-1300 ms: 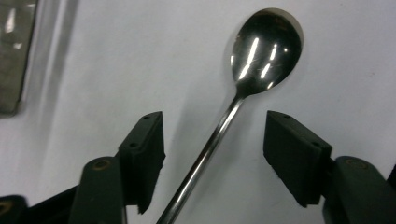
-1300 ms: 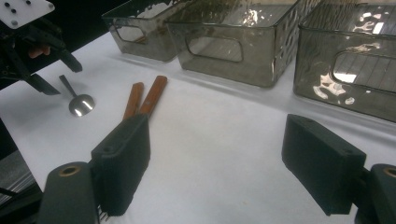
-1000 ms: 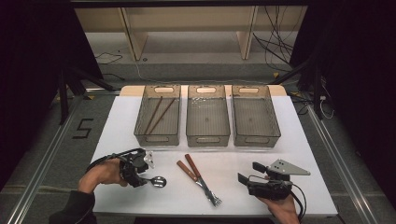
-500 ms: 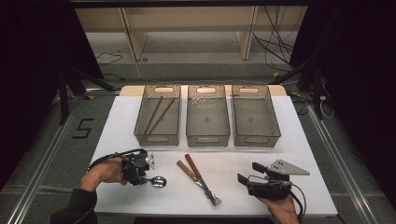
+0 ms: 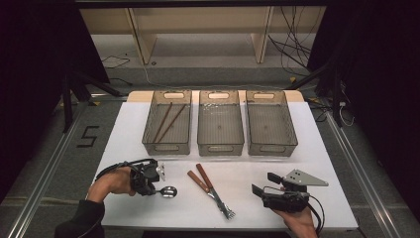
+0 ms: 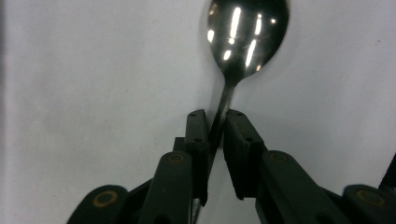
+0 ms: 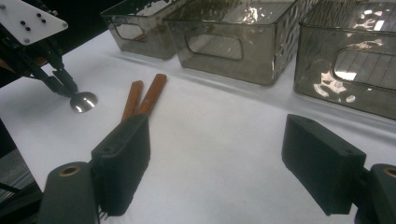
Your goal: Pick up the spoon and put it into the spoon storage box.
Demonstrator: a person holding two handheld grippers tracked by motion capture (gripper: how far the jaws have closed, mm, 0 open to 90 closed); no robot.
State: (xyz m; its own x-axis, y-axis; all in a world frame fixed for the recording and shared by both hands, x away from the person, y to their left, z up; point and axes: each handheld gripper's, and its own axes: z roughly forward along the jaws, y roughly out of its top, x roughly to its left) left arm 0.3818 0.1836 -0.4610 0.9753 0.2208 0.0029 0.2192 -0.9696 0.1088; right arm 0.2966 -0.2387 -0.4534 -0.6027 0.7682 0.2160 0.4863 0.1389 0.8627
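The spoon (image 6: pixel 247 32) was polished metal, its oval bowl mirror-bright with streaks of reflected light, narrowing to a thin flat handle. It lay on the matte white desk (image 5: pixel 317 148) at the near left, its long axis running roughly left to right in the high view, with the bowl (image 5: pixel 168 191) pointing toward the desk's middle and the handle toward the person's left hand. The left gripper (image 6: pixel 215 122) had just been closing; its black, blocky fingers (image 6: pixel 196 135) stood narrow and pinched the handle just behind the bowl. The right gripper (image 7: pixel 219 161) rested at the near right with its ribbed fingers (image 7: pixel 123 158) wide apart and nothing between them. Beside the spoon lay two forks (image 5: pixel 210 189) with flat reddish wooden handles and steel tines. Three smoky translucent plastic bins (image 5: pixel 220 124) stood in a row behind; the left one held chopsticks (image 5: pixel 166 121).
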